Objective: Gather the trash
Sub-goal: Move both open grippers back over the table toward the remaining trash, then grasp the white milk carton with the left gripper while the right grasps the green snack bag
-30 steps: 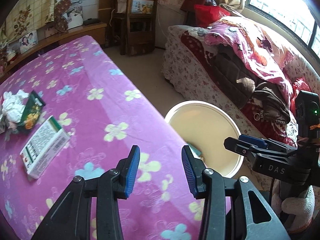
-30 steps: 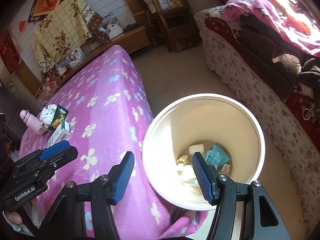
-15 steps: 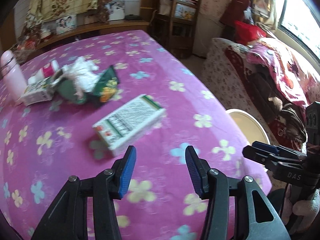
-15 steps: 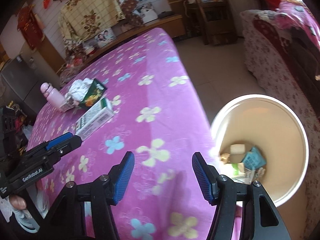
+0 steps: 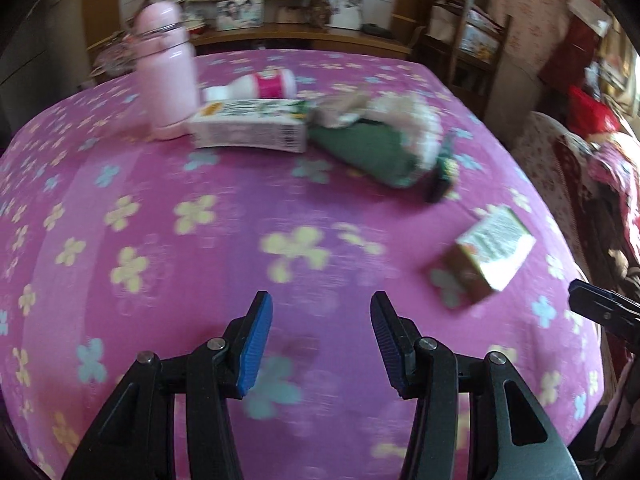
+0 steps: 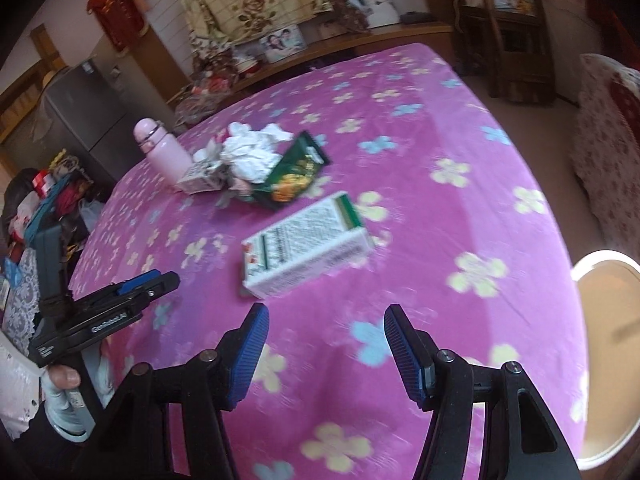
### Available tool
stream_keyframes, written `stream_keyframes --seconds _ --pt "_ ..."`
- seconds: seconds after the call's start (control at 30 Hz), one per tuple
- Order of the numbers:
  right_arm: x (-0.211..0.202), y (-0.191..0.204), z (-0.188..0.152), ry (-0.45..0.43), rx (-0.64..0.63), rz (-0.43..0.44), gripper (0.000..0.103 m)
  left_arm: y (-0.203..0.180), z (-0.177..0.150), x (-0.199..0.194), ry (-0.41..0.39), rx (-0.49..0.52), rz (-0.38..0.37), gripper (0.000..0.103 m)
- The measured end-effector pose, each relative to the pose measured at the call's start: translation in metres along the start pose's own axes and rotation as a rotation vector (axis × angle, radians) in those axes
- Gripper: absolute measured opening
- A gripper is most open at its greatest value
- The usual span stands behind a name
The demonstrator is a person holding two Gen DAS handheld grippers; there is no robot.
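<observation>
In the left wrist view, the left gripper [image 5: 320, 336] was seen above the near part of a table covered by a pink flowered cloth [image 5: 168, 264], its blue pads spread with nothing between them. Toward the far edge of the table a pink bottle [image 5: 166, 74] was seen standing upright, with a white-and-pink bottle [image 5: 256, 86] lying on its side just behind a long white carton [image 5: 250, 130]. Next to the carton, toward the right edge, a dark green wrapper [image 5: 368, 152] was seen with crumpled white paper [image 5: 408, 124] resting on it. A small box [image 5: 486, 254] was seen lying near the right edge, apart from the pile; the picture was blurred and its print could not be read. The tip of the right gripper [image 5: 600, 312] was seen at the right border. In the right wrist view, the right gripper [image 6: 326, 352] was seen over the near edge of the table, its pads held apart and empty. The white box with a green end [image 6: 306, 248] was seen just beyond the fingertips, near the middle of the cloth. Behind it the green wrapper [image 6: 296, 174], the crumpled white paper [image 6: 252, 152] and the pink bottle [image 6: 162, 152] were seen toward the far left corner. The left gripper [image 6: 152, 280] was seen at the left edge, held by a gloved hand [image 6: 66, 396]. A white bin [image 6: 608, 356] was seen on the floor off the right edge of the table.
</observation>
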State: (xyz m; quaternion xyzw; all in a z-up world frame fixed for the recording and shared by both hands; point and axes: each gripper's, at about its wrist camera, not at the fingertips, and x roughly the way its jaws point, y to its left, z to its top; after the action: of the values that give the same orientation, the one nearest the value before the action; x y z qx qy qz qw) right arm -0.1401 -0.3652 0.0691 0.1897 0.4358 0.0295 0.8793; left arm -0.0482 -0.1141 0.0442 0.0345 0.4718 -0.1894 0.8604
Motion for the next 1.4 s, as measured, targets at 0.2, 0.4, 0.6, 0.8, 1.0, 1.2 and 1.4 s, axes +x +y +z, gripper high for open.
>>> stream_keyframes --seconds 0.2,0.4,0.6,0.8,1.0,1.2,1.4 --pt "0.021 0.027 0.026 0.005 -0.042 0.026 0.064 0.031 0.029 0.001 -0.023 -0.077 0.021 0.052" --pt "0.025 0.033 0.038 -0.004 -0.057 0.044 0.064 0.039 0.095 0.007 -0.087 -0.181 0.025 0.060" --pt "0.024 0.026 0.037 -0.004 -0.052 0.078 0.064 0.020 0.154 0.046 -0.097 -0.203 0.121 0.063" --pt "0.019 0.012 0.029 -0.005 -0.034 0.113 0.064 0.007 0.179 0.100 -0.012 -0.112 0.375 0.063" --pt "0.022 0.000 0.029 0.000 -0.007 0.114 0.064 0.014 0.157 0.105 0.086 0.019 0.438 0.063" --pt "0.021 0.003 0.031 -0.016 0.001 0.125 0.065 0.061 0.088 0.067 0.191 0.037 0.332 0.064" --pt "0.031 0.016 0.047 -0.035 -0.021 0.095 0.066 0.088 0.061 0.006 0.046 -0.009 0.201 0.065"
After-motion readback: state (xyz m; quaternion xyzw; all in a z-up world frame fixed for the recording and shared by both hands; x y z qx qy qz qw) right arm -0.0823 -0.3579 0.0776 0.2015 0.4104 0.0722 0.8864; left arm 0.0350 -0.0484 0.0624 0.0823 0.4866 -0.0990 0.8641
